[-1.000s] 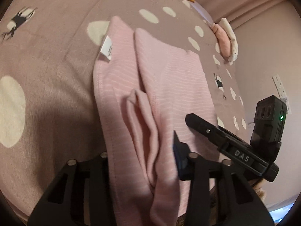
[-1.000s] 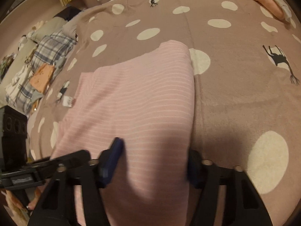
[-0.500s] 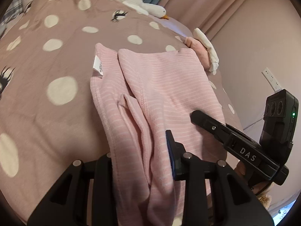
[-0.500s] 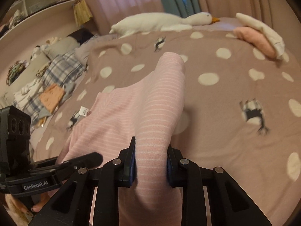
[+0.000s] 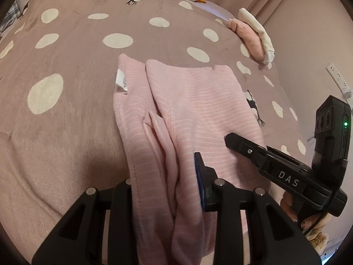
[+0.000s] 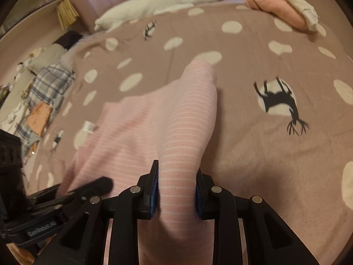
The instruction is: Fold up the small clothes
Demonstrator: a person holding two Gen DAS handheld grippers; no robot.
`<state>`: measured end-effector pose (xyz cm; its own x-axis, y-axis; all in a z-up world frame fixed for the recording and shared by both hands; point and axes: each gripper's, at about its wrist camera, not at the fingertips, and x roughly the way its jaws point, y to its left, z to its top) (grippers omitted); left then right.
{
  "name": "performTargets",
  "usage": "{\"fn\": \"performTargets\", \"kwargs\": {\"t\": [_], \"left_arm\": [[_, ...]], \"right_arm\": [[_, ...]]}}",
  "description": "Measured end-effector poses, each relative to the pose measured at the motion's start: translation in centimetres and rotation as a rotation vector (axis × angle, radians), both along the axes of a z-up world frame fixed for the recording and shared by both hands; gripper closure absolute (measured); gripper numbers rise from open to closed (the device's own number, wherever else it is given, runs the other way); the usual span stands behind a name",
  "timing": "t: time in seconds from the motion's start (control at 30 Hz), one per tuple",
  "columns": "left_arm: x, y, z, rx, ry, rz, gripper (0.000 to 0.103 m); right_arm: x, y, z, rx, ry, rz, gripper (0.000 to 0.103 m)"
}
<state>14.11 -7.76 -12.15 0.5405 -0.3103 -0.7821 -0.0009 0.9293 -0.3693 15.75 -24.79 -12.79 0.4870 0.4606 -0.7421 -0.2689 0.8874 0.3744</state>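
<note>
A pink striped garment (image 5: 189,114) lies on the spotted mauve bedspread (image 5: 66,44), its white label (image 5: 121,81) showing at the left edge. My left gripper (image 5: 165,190) is shut on the garment's near left part, with bunched folds between its jaws. My right gripper (image 6: 176,190) is shut on the garment's near right edge (image 6: 183,132) and holds that side lifted off the bed. The right gripper also shows in the left wrist view (image 5: 275,165), resting beside the cloth. The left gripper shows in the right wrist view (image 6: 66,201) at lower left.
A folded pink and white pile (image 5: 253,33) sits at the bed's far right. A white goose plush (image 6: 154,4) lies at the far end. Plaid clothes (image 6: 44,92) lie left of the bed. A wall socket (image 5: 339,79) is on the right.
Both grippers closed on the near end of the garment and lifted it. The right jaws, open a second ago, now pinch the right edge. The views tilted up toward the far end of the bed.
</note>
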Motion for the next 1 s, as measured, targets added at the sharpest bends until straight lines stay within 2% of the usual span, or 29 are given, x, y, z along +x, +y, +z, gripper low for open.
{"fn": "performTargets", "kwargs": {"t": [0.13, 0.2, 0.27, 0.43, 0.5, 0.53, 0.63, 0.8, 0.87, 1.0], "left_arm": [[0.2, -0.1, -0.5, 0.019, 0.018, 0.013, 0.065], [0.1, 0.1, -0.6, 0.023, 0.025, 0.031, 0.057], [-0.2, 0.2, -0.5, 0.034, 0.032, 0.044, 0.045], [-1.0, 0.6, 0.2, 0.024, 0.046, 0.047, 0.042], [-1.6, 0.9, 0.9, 0.021, 0.032, 0.054, 0.037], [-1.8, 1.1, 1.3, 0.020, 0.019, 0.060, 0.032], [-3.0, 1.8, 3.0, 0.015, -0.045, 0.076, 0.022], [-4.9, 2.9, 5.7, 0.003, -0.134, 0.120, 0.006], [-5.7, 3.2, 6.7, -0.005, -0.167, 0.132, 0.000], [-6.9, 3.2, 8.3, 0.023, -0.215, 0.147, 0.000]], "right_arm": [[0.2, -0.5, -0.2, 0.024, 0.021, -0.004, 0.075], [0.1, -0.6, -0.4, 0.027, 0.030, -0.008, 0.074], [0.2, -0.7, -0.5, 0.027, 0.036, -0.016, 0.071], [0.0, -0.8, -0.2, 0.009, 0.033, -0.029, 0.070], [-0.2, -0.9, 0.2, -0.005, 0.023, -0.040, 0.066], [-0.4, -0.9, 0.5, -0.017, 0.012, -0.050, 0.066], [-0.9, -1.2, 1.3, -0.044, -0.022, -0.071, 0.063], [-2.3, -1.8, 3.4, -0.034, -0.104, -0.087, 0.040], [-2.9, -1.9, 4.4, -0.029, -0.139, -0.089, 0.027], [-4.4, -2.3, 6.1, -0.020, -0.213, -0.099, 0.021]]}}
